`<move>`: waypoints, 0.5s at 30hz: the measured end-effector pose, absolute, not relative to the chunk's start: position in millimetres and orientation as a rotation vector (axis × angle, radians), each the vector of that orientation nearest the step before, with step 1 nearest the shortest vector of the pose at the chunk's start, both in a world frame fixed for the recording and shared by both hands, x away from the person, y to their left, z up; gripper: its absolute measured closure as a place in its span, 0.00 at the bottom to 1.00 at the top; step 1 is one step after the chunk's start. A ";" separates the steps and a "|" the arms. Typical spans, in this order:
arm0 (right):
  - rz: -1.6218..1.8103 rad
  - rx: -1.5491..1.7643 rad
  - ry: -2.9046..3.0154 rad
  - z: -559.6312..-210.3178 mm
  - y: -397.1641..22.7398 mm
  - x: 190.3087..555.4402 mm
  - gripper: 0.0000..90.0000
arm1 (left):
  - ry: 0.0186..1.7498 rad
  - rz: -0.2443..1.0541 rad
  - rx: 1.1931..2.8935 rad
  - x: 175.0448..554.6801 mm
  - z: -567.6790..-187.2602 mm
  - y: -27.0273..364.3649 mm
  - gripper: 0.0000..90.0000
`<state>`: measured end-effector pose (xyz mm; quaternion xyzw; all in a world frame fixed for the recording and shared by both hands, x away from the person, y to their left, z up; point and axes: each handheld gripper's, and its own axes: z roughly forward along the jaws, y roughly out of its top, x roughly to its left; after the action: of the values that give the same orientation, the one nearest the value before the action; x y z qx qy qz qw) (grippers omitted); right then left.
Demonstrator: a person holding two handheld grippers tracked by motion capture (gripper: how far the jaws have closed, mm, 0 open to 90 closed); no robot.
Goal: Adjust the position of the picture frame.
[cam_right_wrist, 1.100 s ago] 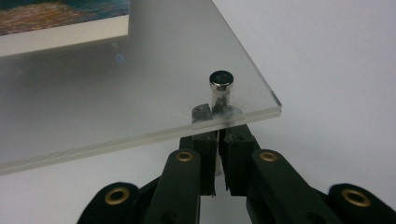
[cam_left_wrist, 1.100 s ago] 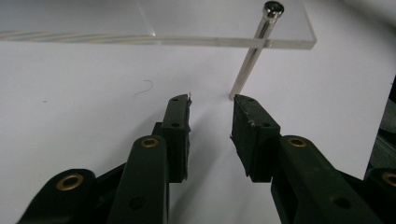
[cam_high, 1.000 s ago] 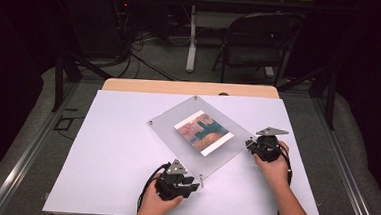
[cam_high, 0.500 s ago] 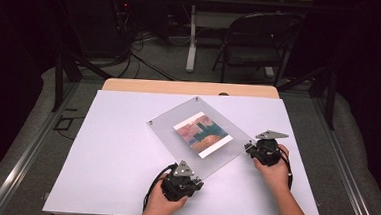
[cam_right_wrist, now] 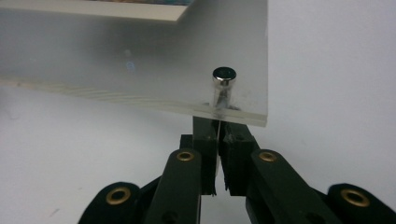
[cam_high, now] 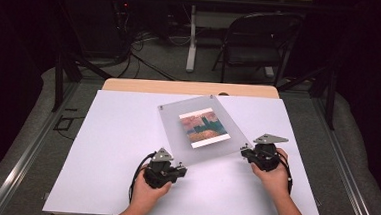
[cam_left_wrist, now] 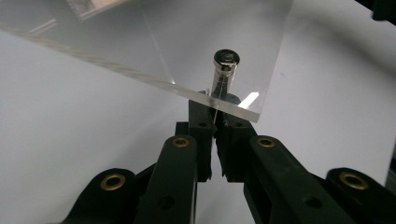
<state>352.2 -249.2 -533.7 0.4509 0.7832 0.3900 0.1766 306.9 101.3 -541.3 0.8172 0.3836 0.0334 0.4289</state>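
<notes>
Your left gripper (cam_high: pixel 177 168) is clenched on the near left corner of the clear acrylic frame (cam_high: pixel 177 119), its jaws having just closed onto the panel edge beside the metal standoff (cam_left_wrist: pixel 226 60). Your right gripper (cam_high: pixel 246 152) is clenched on the near right corner, pads pressed on the edge below the second standoff (cam_right_wrist: pixel 224 74). The frame, with a printed picture (cam_high: pixel 205 127) sandwiched in it, sits over the far middle of the white worktop (cam_high: pixel 105 152), rotated so its far corner lies near the far edge. Both gripped corners are raised off the surface. Bare worktop extends to the left edge, the near edge and the right edge. A folding chair (cam_high: pixel 255 41) stands well beyond the far edge.
</notes>
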 end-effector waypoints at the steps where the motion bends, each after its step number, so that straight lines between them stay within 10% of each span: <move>1: 1.117 1.271 2.225 -533.3 -245.8 349.9 0.95 | 0.979 0.095 2.032 308.4 -540.8 104.8 0.95; 15: 1.230 1.186 2.318 -532.3 -194.9 333.7 0.95 | 1.174 0.171 1.945 333.6 -538.2 164.2 0.94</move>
<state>333.7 -194.9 -532.3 0.4084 0.7980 0.4235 0.1306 333.6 164.2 -538.2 0.7754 0.4679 0.0682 0.4185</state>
